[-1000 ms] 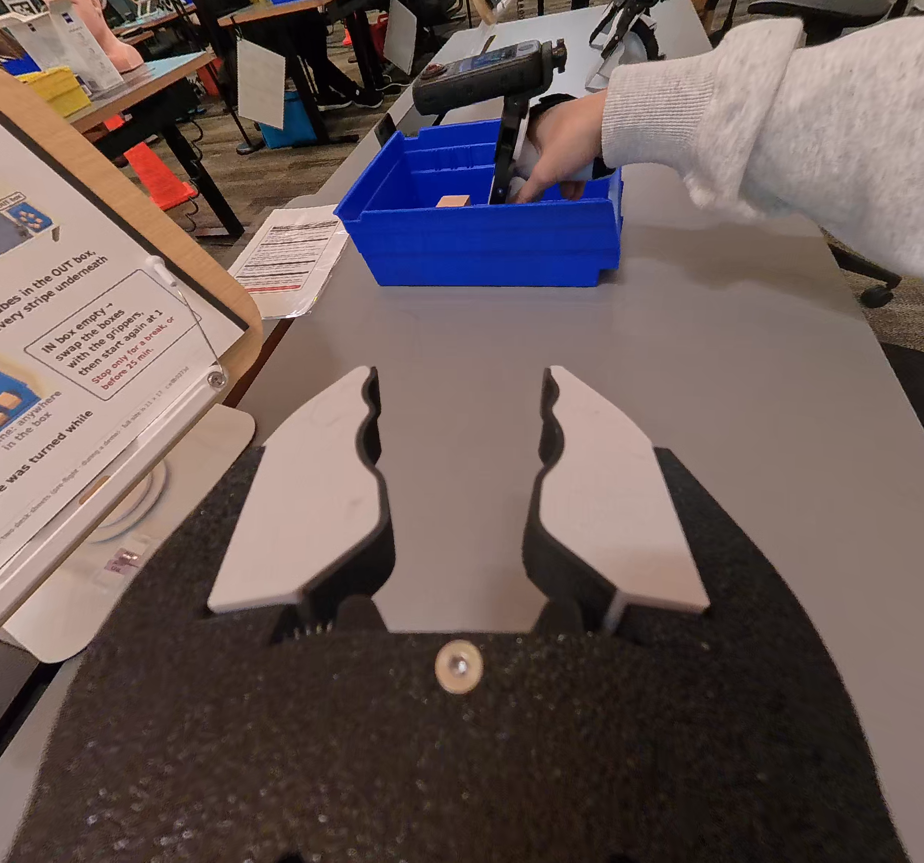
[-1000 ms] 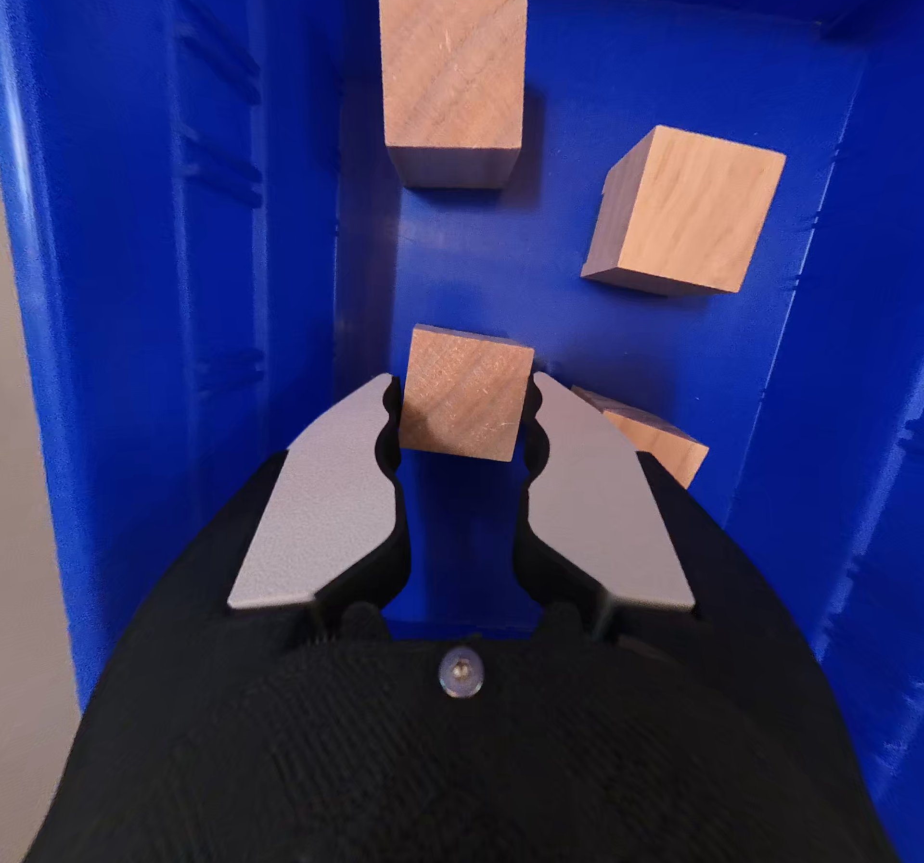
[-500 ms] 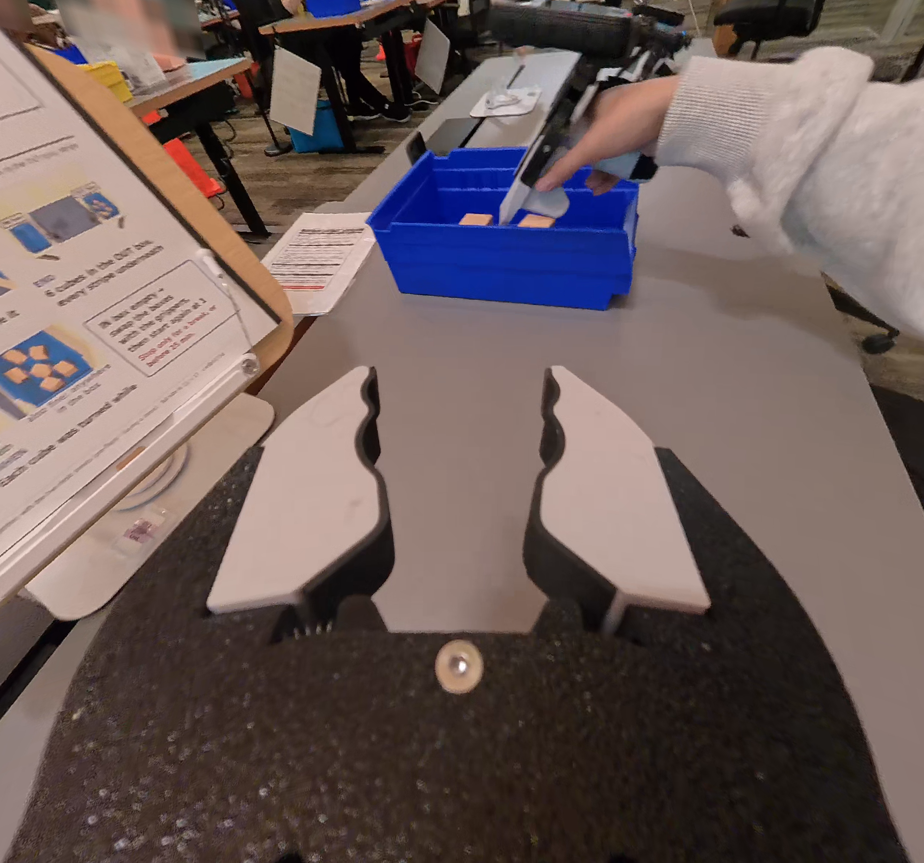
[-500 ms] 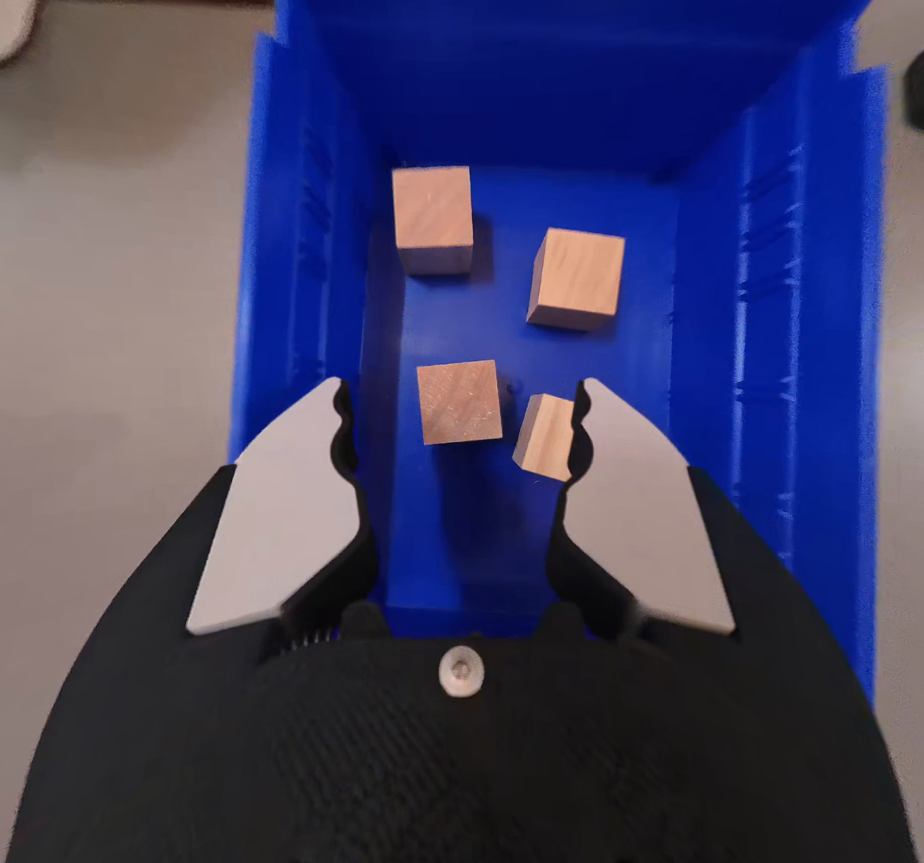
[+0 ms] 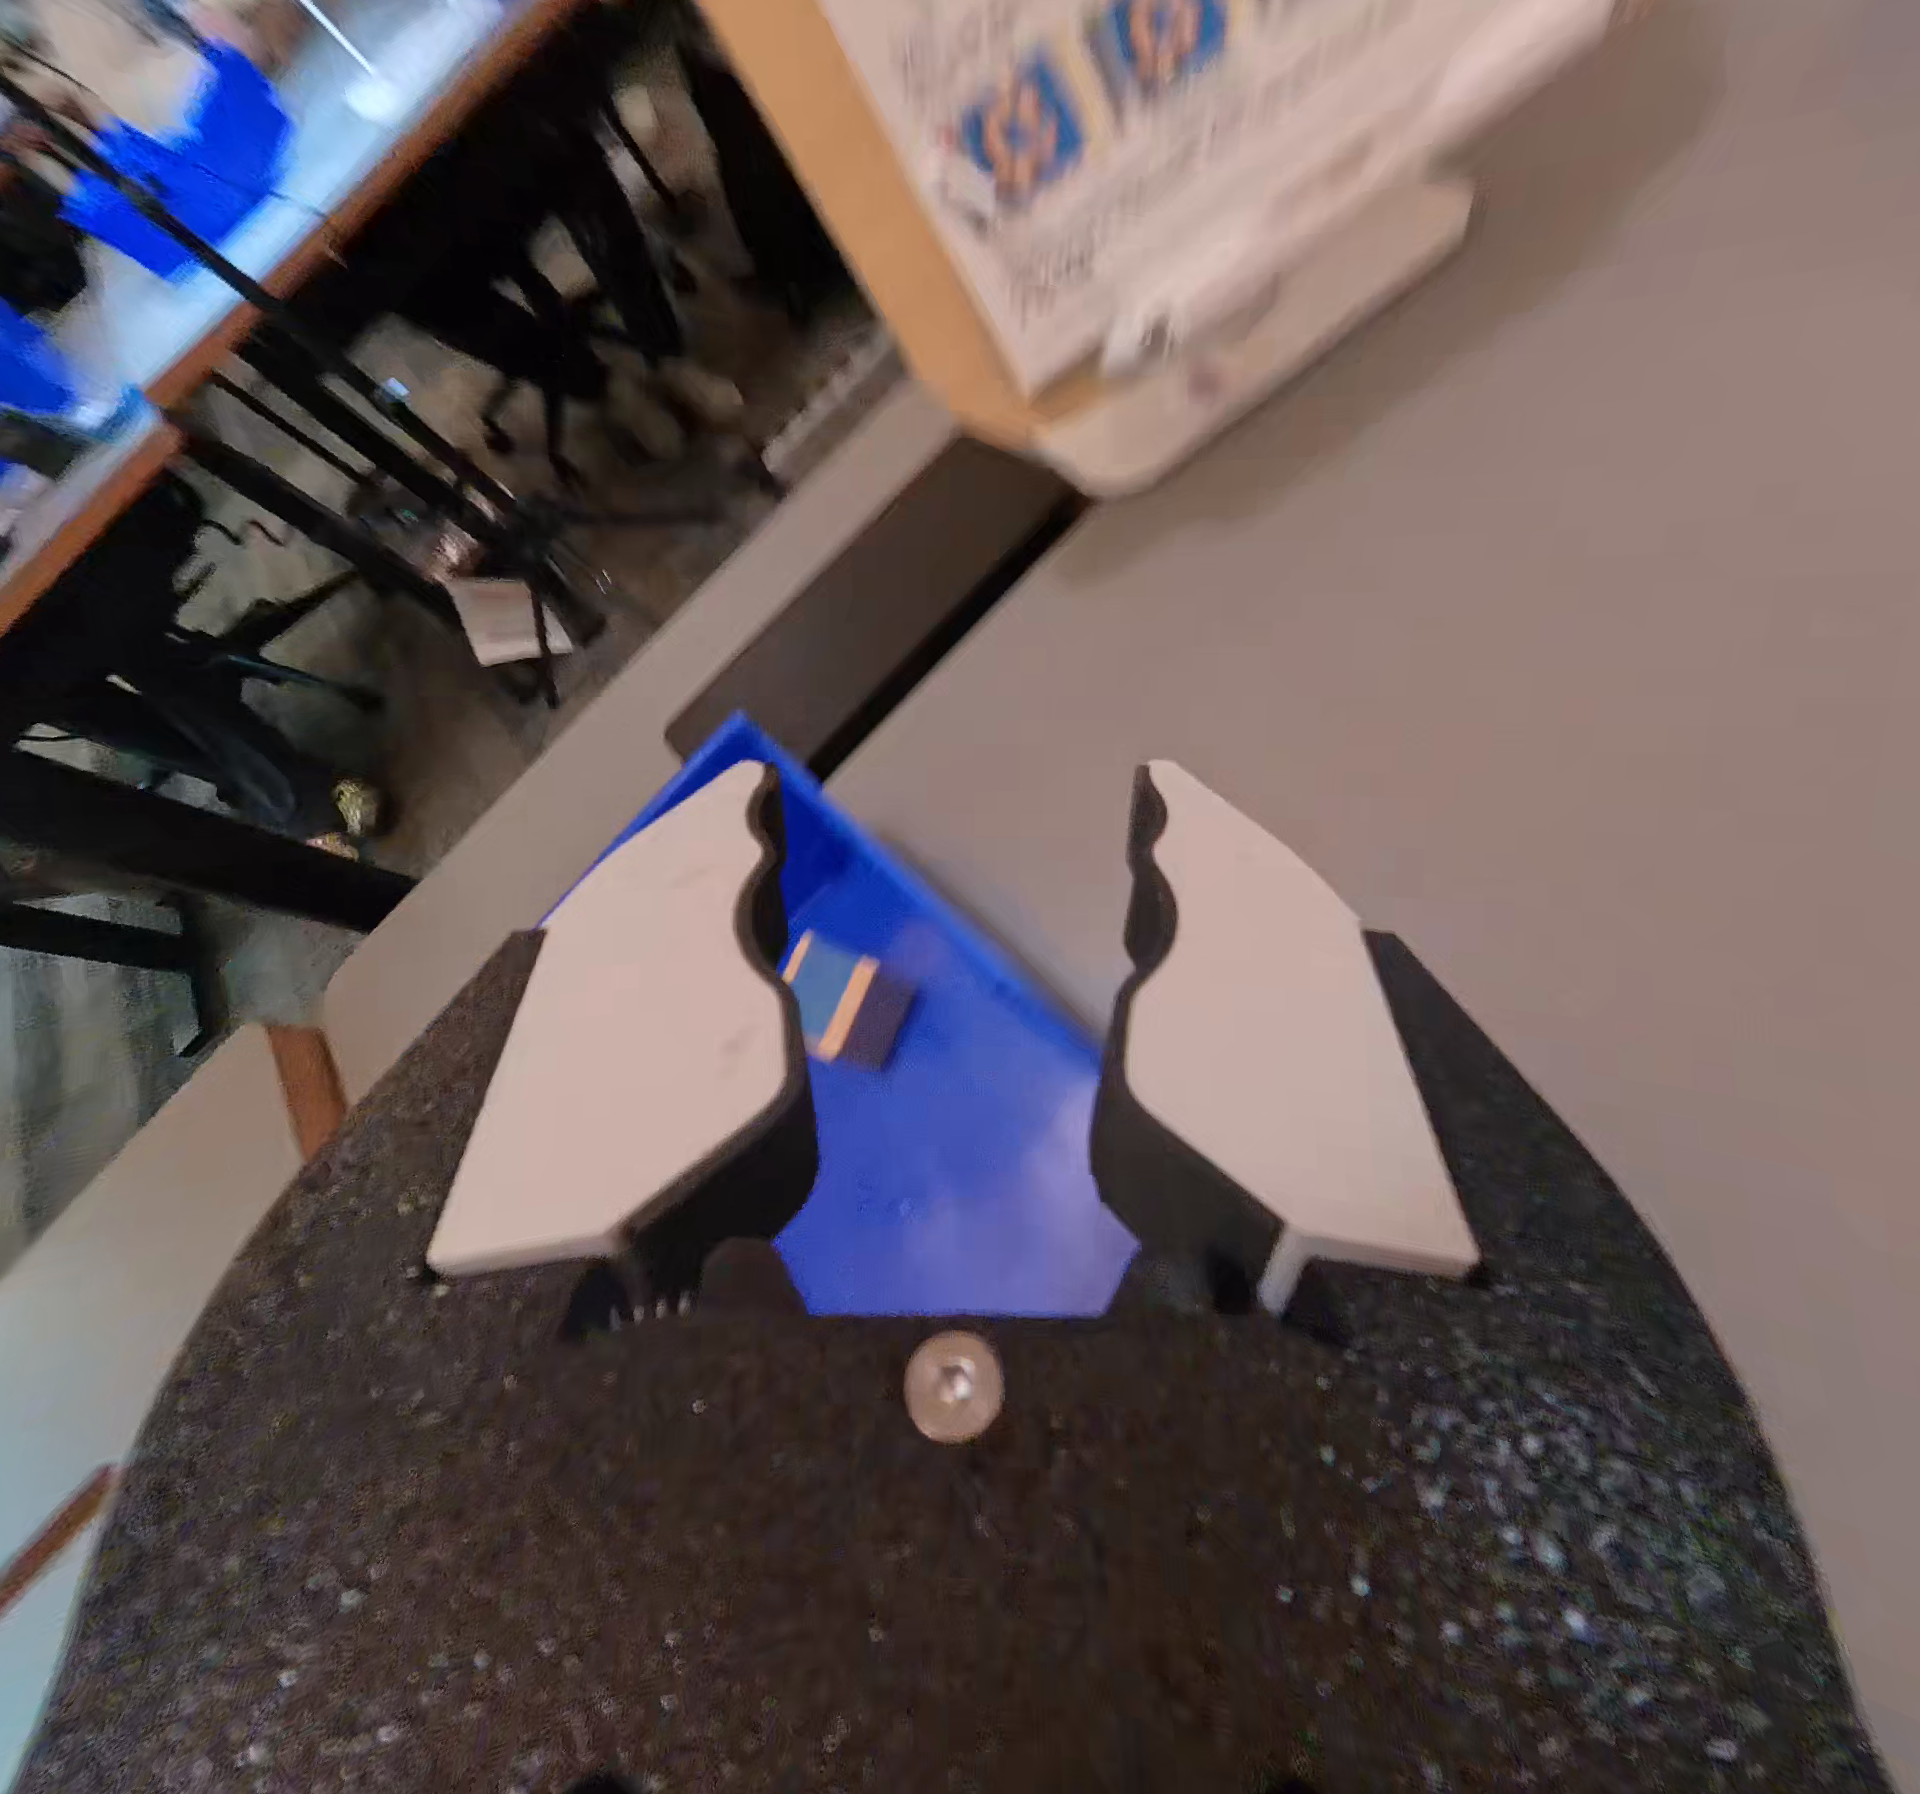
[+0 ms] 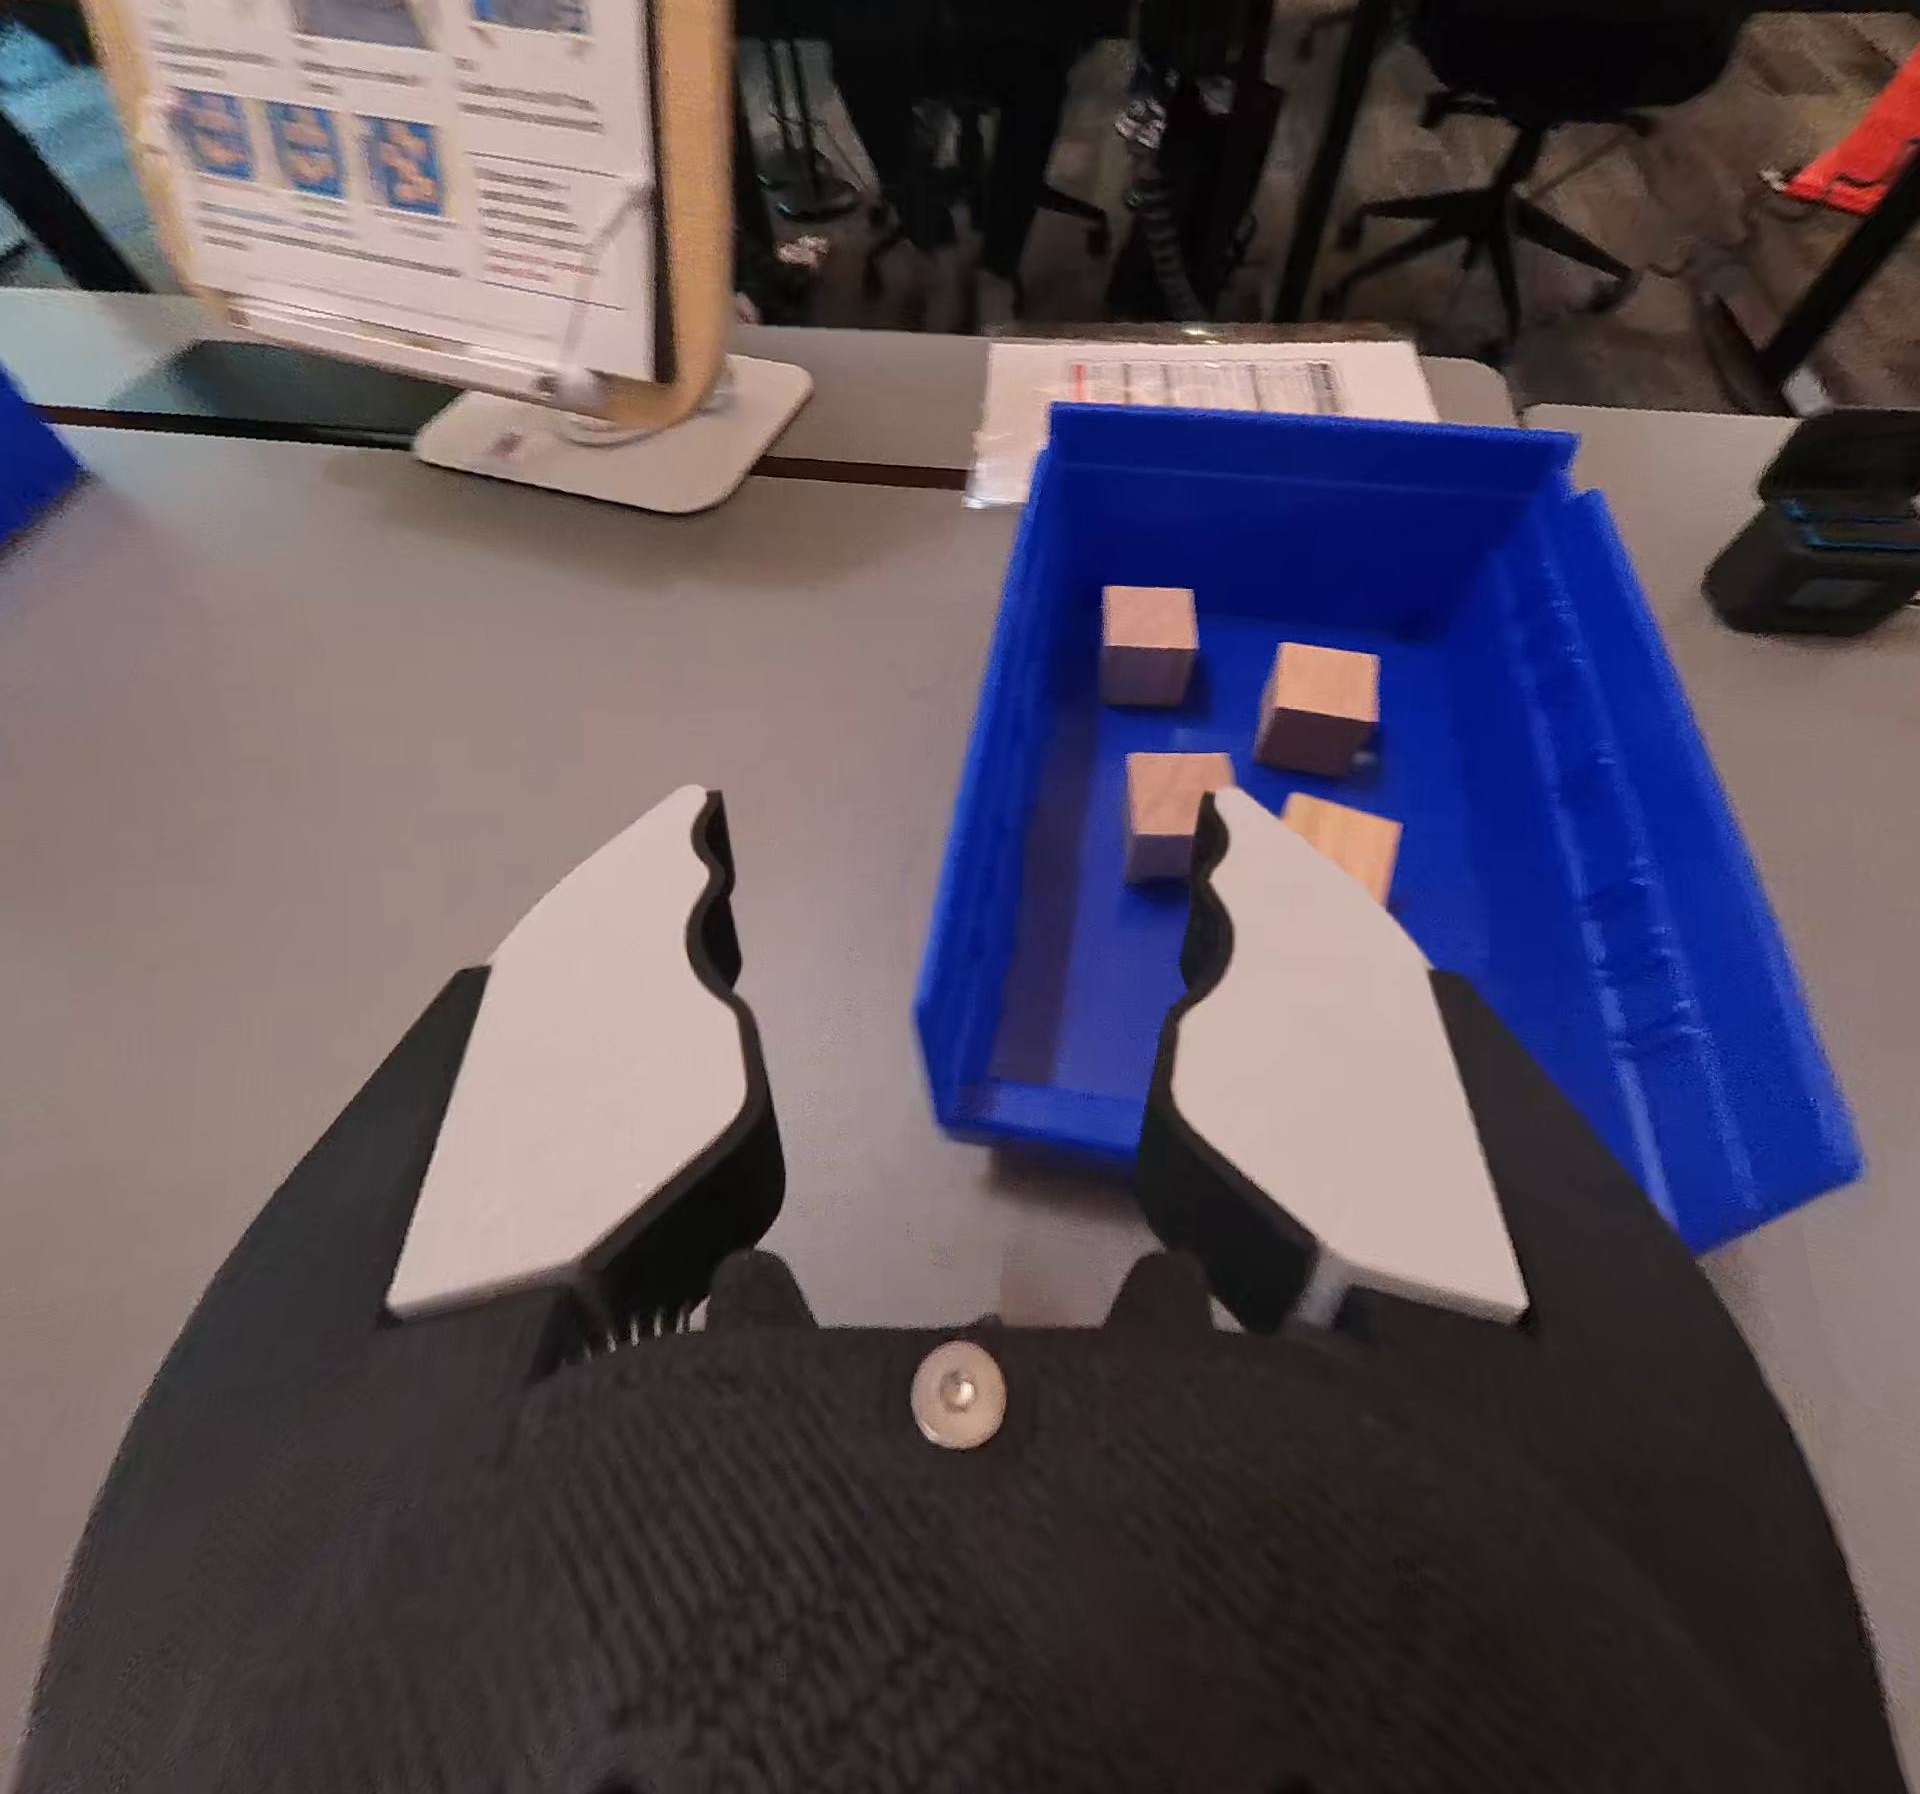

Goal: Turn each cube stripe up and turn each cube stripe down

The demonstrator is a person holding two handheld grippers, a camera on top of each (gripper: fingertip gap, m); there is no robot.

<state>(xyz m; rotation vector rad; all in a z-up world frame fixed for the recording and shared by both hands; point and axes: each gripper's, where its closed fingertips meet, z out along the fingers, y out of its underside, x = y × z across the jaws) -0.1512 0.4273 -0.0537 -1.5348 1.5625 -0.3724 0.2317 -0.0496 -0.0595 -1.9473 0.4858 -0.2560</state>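
Note:
In the right wrist view a blue bin [image 6: 1299, 456] sits on the grey table and holds several plain wooden cubes, among them one at the back [image 6: 1148, 643], one to its right [image 6: 1317, 705] and one nearer [image 6: 1169, 809]. No stripe shows on them. My right gripper [image 6: 961, 809] is open and empty, above the table by the bin's near left corner. In the blurred, tilted left wrist view my left gripper [image 5: 954, 788] is open and empty over a second blue bin [image 5: 935, 1152]. A cube with a blue stripe on top [image 5: 847, 1006] lies in it, by my left finger.
An instruction board on a stand [image 6: 416, 113] is at the table's back left, also in the left wrist view [image 5: 1143, 82]. A printed sheet [image 6: 1195, 383] lies behind the bin. A black device [image 6: 1829, 539] sits at the right. Another blue bin's edge [image 6: 26, 466] shows far left.
My right gripper let go of a cube, opened wide, rose out of the bin and drew back to the left. My left gripper swung left and tilted over the second bin.

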